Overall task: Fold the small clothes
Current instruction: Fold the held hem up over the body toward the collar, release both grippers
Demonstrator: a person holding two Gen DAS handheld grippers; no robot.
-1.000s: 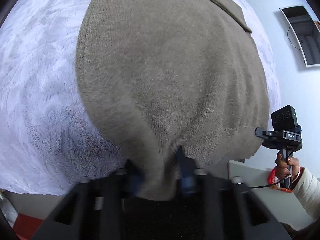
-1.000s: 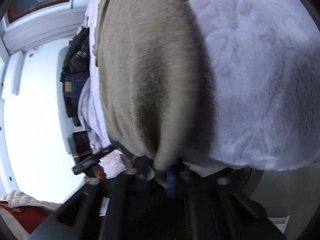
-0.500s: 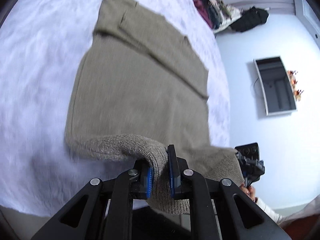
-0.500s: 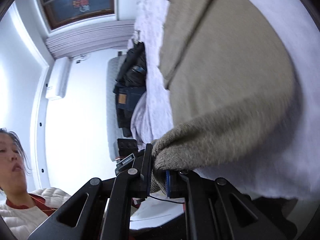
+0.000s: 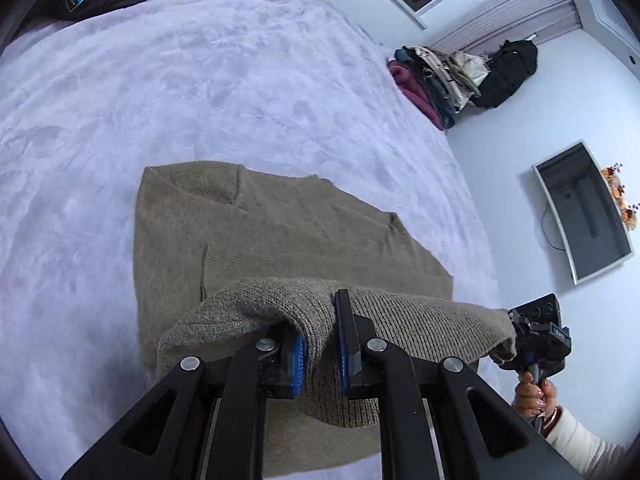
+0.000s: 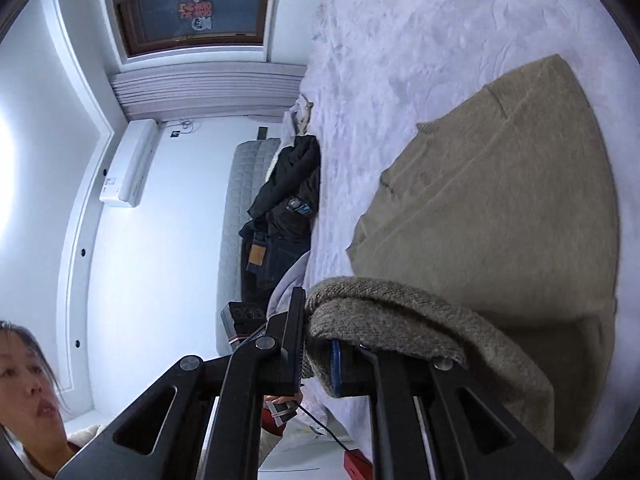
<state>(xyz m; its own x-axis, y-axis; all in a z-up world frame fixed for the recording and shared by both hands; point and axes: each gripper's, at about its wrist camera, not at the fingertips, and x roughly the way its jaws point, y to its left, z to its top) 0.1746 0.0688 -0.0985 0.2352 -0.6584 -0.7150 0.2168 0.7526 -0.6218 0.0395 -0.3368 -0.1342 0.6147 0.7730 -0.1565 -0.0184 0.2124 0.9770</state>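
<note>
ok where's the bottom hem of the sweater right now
The hem of the tan sweater is lifted off the white blanket, pinched at its two corners by the left tool and right tool, curling over the sweater's flat upper half.

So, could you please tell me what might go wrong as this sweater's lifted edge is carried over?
1. The left tool and right tool each pinch only a small bunch of the beige knitted sweater, so the hem could slip out.
2. The hem sags between the two grips, so the fold may land uneven.
3. The sweater could drag across the fluffy white blanket and wrinkle.
</note>
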